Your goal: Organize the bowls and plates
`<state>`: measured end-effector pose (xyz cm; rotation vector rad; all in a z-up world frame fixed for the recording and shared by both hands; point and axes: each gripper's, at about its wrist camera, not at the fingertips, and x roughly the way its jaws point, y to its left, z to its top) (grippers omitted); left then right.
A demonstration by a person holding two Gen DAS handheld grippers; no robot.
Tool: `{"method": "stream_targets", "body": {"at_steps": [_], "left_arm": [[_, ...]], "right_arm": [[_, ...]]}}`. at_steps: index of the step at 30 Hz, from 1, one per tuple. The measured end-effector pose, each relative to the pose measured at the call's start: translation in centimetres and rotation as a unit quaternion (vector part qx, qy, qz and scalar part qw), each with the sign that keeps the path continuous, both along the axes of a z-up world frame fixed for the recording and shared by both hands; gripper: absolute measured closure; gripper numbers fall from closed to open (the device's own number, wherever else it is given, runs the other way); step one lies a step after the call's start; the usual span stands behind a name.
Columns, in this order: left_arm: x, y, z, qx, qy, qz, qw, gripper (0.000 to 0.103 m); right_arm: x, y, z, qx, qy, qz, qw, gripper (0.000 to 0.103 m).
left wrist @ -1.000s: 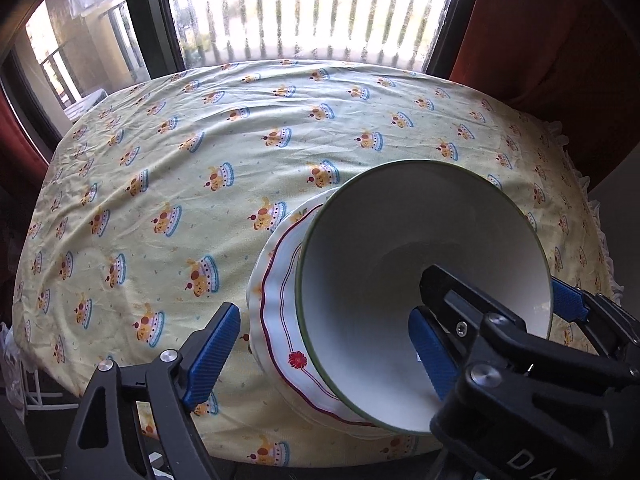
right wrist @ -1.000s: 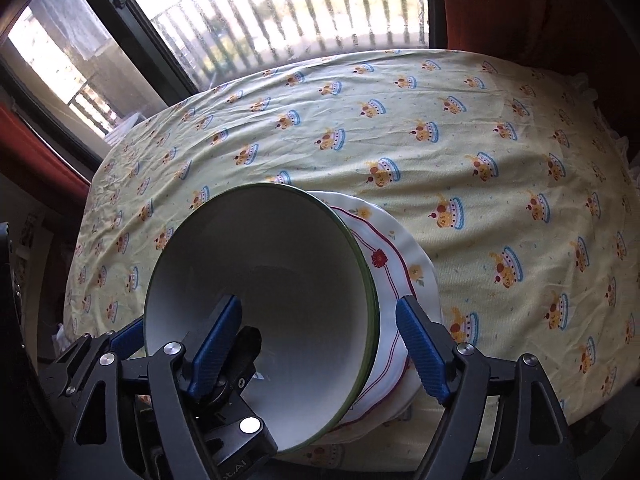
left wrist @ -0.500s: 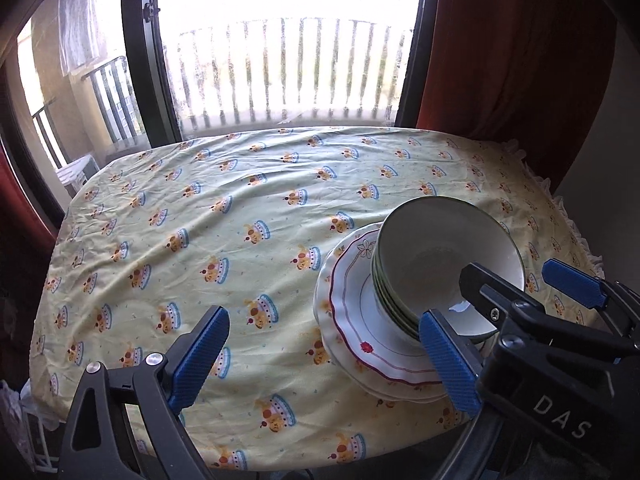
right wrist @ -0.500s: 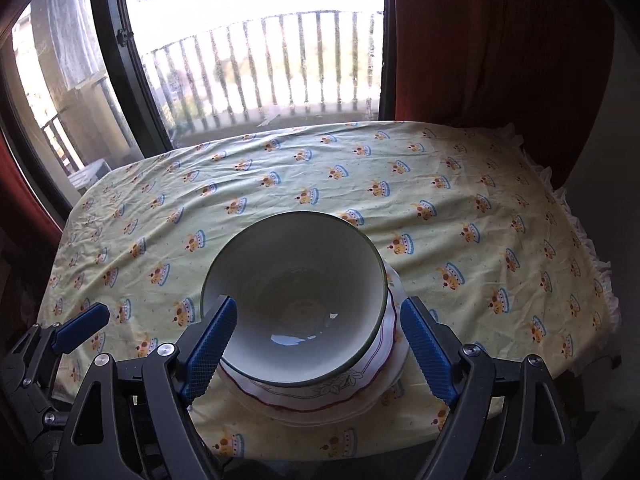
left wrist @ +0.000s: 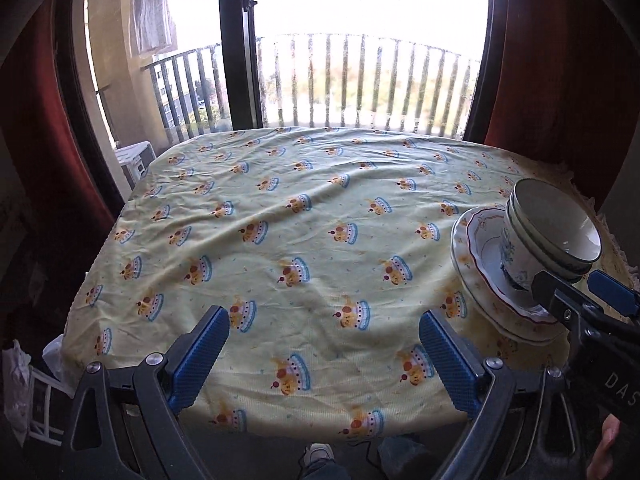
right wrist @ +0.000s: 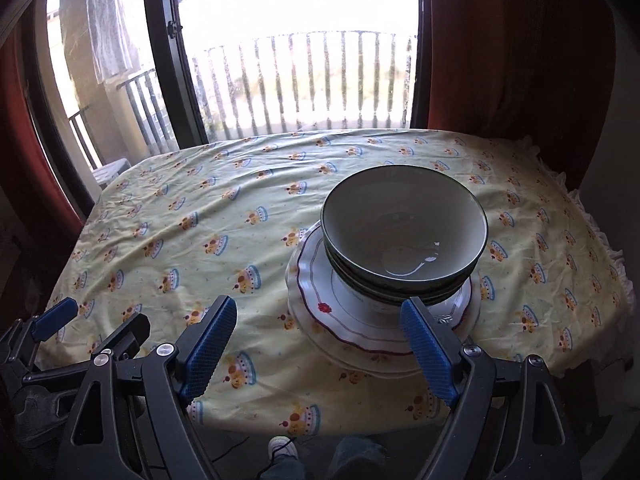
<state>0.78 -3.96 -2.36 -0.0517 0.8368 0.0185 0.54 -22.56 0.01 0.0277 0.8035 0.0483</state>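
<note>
A table under a yellow cloth [left wrist: 304, 216] with a crown print fills both views, set before a window [right wrist: 304, 60] with railings. Near its front edge stands a stack: scalloped plates [right wrist: 320, 280] at the bottom, nested bowls [right wrist: 404, 232] with dark green rims on top, upright. The right gripper [right wrist: 320, 348] is spread wide and holds nothing; the stack lies just ahead, nearer its right finger, not touching. The left gripper [left wrist: 324, 360] is likewise spread and bare, over bare cloth, with the stack off beyond its right finger.
</note>
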Motion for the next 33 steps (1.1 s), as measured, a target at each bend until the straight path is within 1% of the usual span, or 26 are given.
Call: {"method": "stream_targets", "body": {"at_steps": [3, 5, 7, 10, 12, 18, 26, 33], "left_arm": [[-0.6, 1.7, -0.1, -0.012, -0.018, 0.011, 0.9997, 0.006], [-0.7, 2.5, -0.3, -0.012, -0.017, 0.015, 0.9997, 0.006], [-1.1, 3.0, -0.4, -0.008, -0.027, 0.015, 0.9995, 0.006], [-1.4, 3.2, -0.5, -0.005, -0.03, 0.004, 0.9995, 0.006], [-1.4, 3.2, -0.3, 0.001, -0.036, -0.001, 0.9994, 0.006], [-1.5, 3.5, -0.1, 0.001, -0.042, -0.011, 0.9991, 0.006], [-1.6, 3.7, 0.1, 0.01, -0.048, -0.006, 0.9988, 0.003], [-1.5, 4.1, 0.0, -0.005, -0.045, -0.006, 0.999, 0.001]], "right_arm": [[-0.6, 1.4, -0.5, -0.01, -0.011, 0.005, 1.0, 0.016], [-0.8, 2.1, -1.1, -0.011, -0.004, 0.006, 1.0, 0.016], [-1.0, 2.7, -1.6, -0.005, 0.003, 0.006, 1.0, 0.016], [-1.2, 3.4, -2.1, 0.001, 0.005, 0.008, 1.0, 0.016], [-1.3, 3.7, -2.1, 0.006, 0.004, 0.007, 1.0, 0.016], [-1.5, 4.0, -2.0, 0.007, 0.0, -0.01, 1.0, 0.016], [-1.8, 4.1, -1.7, 0.009, -0.003, -0.018, 1.0, 0.016], [-1.8, 4.3, -1.5, 0.008, -0.004, -0.02, 1.0, 0.016]]}}
